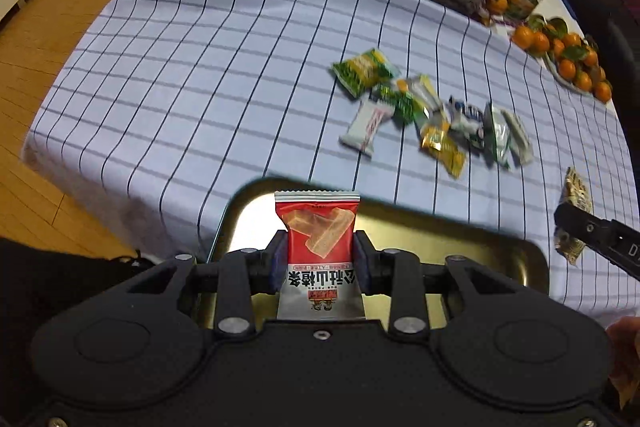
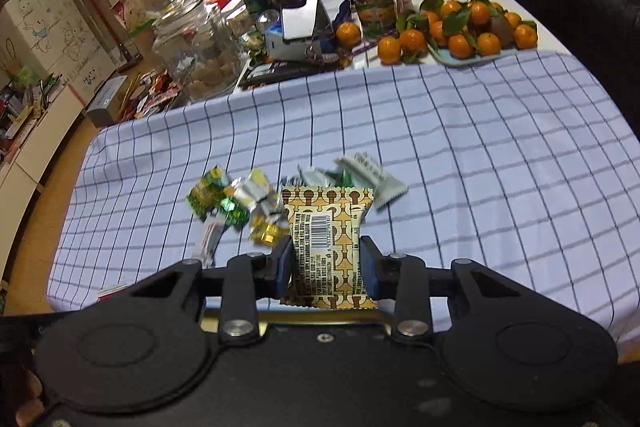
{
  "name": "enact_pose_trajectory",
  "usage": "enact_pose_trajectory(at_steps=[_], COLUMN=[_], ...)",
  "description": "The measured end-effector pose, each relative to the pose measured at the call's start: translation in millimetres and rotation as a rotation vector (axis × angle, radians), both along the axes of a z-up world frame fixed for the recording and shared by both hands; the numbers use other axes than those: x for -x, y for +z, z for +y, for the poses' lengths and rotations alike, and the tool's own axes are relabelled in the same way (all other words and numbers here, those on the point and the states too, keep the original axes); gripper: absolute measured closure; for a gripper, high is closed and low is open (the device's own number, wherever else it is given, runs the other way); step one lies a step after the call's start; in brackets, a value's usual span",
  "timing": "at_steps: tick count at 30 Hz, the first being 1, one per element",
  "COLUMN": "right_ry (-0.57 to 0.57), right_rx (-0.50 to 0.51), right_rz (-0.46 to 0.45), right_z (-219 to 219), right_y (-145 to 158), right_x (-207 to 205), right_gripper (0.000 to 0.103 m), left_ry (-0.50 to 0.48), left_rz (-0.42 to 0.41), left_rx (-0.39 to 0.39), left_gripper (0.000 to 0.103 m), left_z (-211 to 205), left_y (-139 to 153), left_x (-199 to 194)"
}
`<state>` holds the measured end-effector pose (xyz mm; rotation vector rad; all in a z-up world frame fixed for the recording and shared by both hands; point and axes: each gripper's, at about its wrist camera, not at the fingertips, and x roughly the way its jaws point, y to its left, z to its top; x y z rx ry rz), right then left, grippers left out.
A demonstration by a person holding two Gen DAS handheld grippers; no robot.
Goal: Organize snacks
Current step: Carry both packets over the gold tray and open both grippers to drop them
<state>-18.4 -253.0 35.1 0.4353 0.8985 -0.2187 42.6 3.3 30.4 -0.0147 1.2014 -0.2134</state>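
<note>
My left gripper is shut on a red snack packet, held upright above a gold metal tray at the table's near edge. The right gripper is shut on a tan patterned snack packet with a barcode, held over the checked cloth. In the left wrist view the right gripper shows at the right edge with that packet. A loose pile of snack packets lies on the cloth beyond the tray; in the right wrist view this pile of packets sits just past the fingers.
A blue-checked tablecloth covers the table. A plate of tangerines stands at the far right. A glass jar of cookies, cans, boxes and other clutter crowd the far edge. Wooden floor lies left of the table.
</note>
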Motion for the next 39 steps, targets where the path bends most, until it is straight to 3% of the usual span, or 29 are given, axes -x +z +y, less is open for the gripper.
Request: enact_pose_trajectory(at_steps=[10,17,19,25,32,39], right_ry=[0.034,0.087,0.097,0.120,0.133,0.141], right_rx=[-0.090,-0.030,-0.022,-0.021,0.012,0.014], right_rz=[0.104,0.131,0.126,0.149,0.172,0.192], right_z=[49.3,72.3,75.4,78.9,79.4,78.4], right_y=[-15.6,-13.9,-10.8,-5.6,-3.1,-1.0], right_x=[55.2,75.3,78.6,82.9,84.1,84.3], right_gripper=[0.066,0.061,0.056,0.055,0.054,0.053], left_ry=[-0.046,-0.061,-0.063,-0.007,-0.019,0.043], left_rz=[0.020,0.031,0.028,-0.009,-0.055,-0.070], left_rx=[-0.052,-0.065,-0.062,-0.052,-0.067,-0.017], left_gripper=[0.061,0.060,0.060,0.060,0.060,0.059], left_z=[9.7,10.1,11.5,21.0,21.9,25.7], left_y=[-5.1,-4.2,-3.0,5.9,17.4,26.5], left_x=[35.2,50.3,52.8,56.3,58.7,62.8])
